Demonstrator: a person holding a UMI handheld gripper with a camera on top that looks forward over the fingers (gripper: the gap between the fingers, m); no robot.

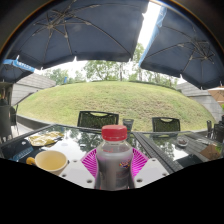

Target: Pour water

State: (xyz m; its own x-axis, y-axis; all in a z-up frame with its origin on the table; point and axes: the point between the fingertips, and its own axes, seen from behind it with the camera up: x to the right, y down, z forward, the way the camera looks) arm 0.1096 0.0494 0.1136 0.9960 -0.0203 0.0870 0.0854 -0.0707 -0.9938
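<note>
A clear plastic water bottle [114,160] with a red cap stands upright between my fingers, held above a glass table [60,168]. My gripper [114,164] is shut on the bottle: the magenta pads [90,163] press on its body at both sides. A yellow cup [50,159] sits on the table to the left of the bottle, a little way off. The bottle looks nearly full.
A plate with food [45,139] lies farther left on the table. Dark chairs [97,119] stand at the table's far side. Two large umbrellas [80,30] hang overhead. A lawn [120,98] lies beyond.
</note>
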